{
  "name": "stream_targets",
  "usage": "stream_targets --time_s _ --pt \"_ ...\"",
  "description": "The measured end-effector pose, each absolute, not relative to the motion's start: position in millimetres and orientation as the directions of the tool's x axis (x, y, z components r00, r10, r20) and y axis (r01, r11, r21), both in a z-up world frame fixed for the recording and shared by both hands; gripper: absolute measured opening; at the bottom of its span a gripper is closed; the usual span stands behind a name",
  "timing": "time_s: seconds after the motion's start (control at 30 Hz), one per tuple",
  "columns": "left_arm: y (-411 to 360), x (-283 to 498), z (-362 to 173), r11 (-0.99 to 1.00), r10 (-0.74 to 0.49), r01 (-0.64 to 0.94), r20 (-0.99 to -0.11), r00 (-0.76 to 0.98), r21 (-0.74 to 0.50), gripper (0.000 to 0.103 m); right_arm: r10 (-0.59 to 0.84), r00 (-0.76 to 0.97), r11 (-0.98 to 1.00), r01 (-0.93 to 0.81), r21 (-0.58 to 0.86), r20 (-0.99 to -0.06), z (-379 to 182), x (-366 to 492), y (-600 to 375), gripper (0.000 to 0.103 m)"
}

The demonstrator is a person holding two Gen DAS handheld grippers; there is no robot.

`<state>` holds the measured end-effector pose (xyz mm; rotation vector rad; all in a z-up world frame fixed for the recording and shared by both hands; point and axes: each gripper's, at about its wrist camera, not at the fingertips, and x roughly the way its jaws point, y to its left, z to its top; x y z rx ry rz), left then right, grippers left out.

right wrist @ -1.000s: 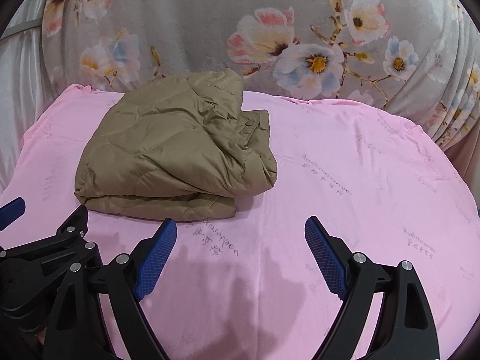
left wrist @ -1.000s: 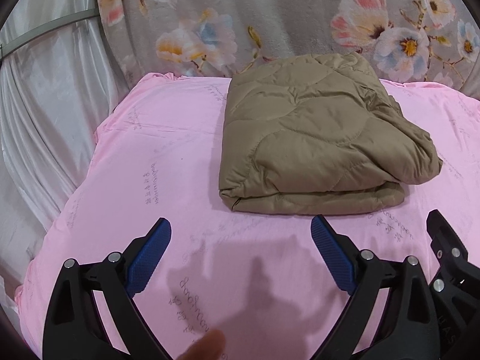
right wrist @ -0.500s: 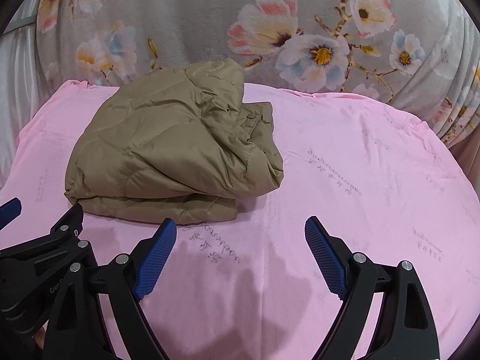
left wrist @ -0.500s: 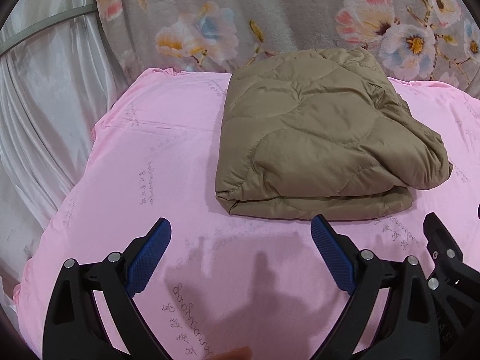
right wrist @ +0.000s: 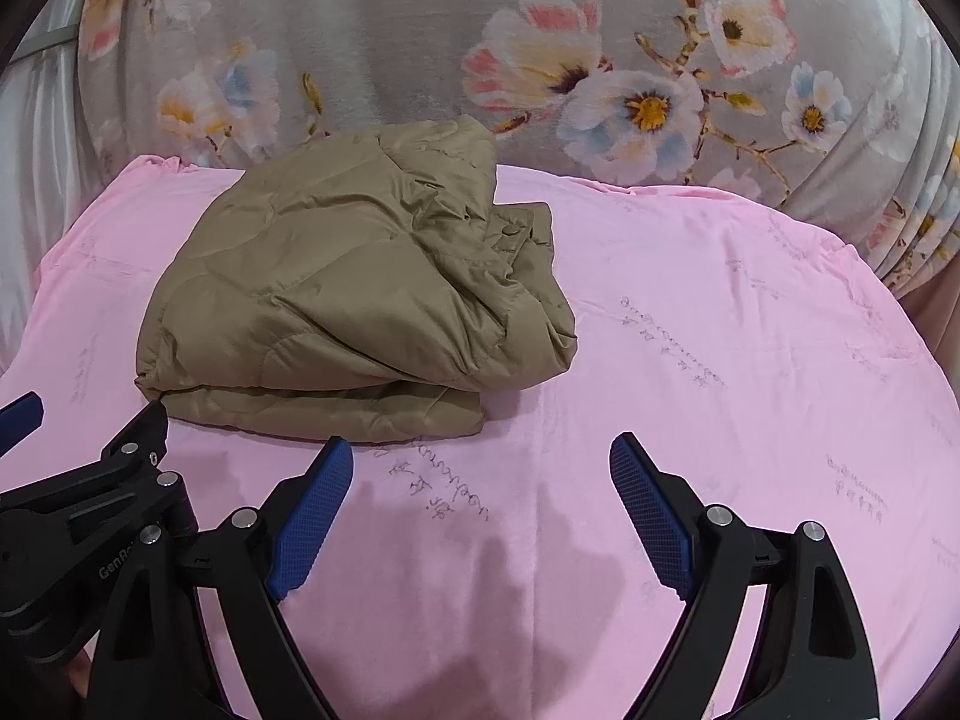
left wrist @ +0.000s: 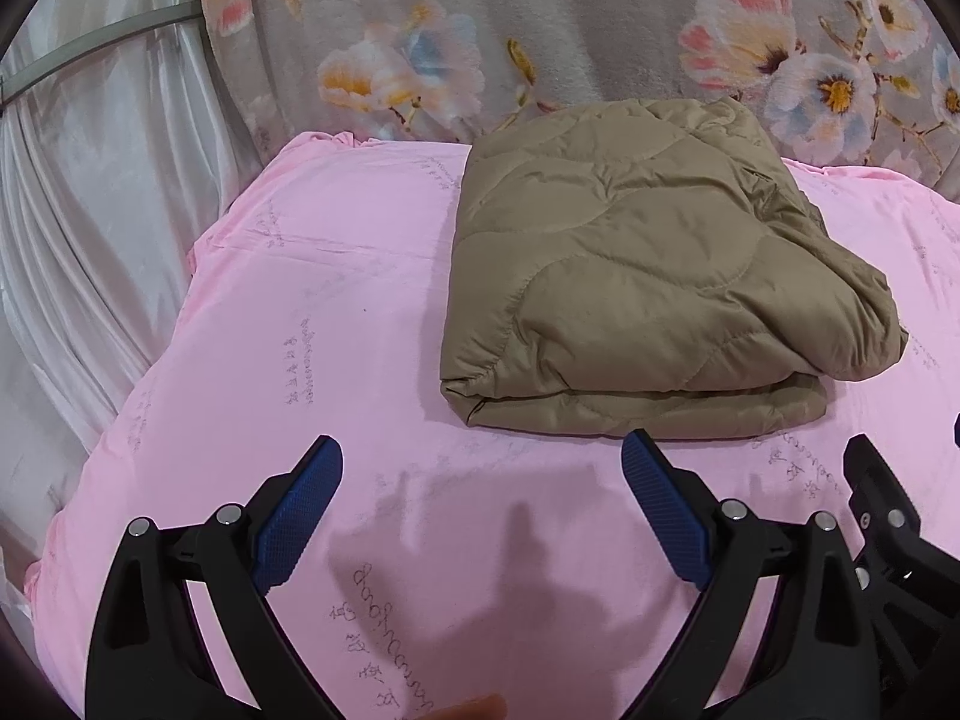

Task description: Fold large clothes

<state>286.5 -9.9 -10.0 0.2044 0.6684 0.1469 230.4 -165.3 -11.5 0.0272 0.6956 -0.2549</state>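
Two claws, left claw (left wrist: 482,468) and right claw (right wrist: 481,468), gape over one folded jacket (right wrist: 354,306).

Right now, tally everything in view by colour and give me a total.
Brown: 1, the folded jacket
Pink: 1, the sheet
Grey floral: 1, the blanket
White: 1, the curtain
Black and blue: 2, the left gripper and right gripper, jaws open
Total: 6

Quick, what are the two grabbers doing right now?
Left gripper: open, holding nothing.
Right gripper: open, holding nothing.
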Motion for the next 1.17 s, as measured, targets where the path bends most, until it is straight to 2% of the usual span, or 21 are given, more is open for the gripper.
stream_targets --time_s 0.33,0.6,1.17 --pt "-10.0 284.1 -7.5 0.969 0.202 -0.073 -0.589 0.782 0.235 0.092 -0.231 0.739 0.967 0.247 -0.065 -0.633 -9.0 227.7 -164.4 0.086" --pt "-19.1 280.2 -3.2 0.955 0.223 -0.074 -0.528 0.819 0.288 0.088 -0.241 0.735 0.964 0.256 -0.070 -0.633 -8.0 228.3 -165.0 0.086" --pt "-16.7 285.5 -6.5 0.963 0.205 -0.060 -0.572 0.795 0.262 0.086 -0.240 0.740 0.966 0.248 -0.077 -0.628 -5.5 228.2 -162.8 0.086"
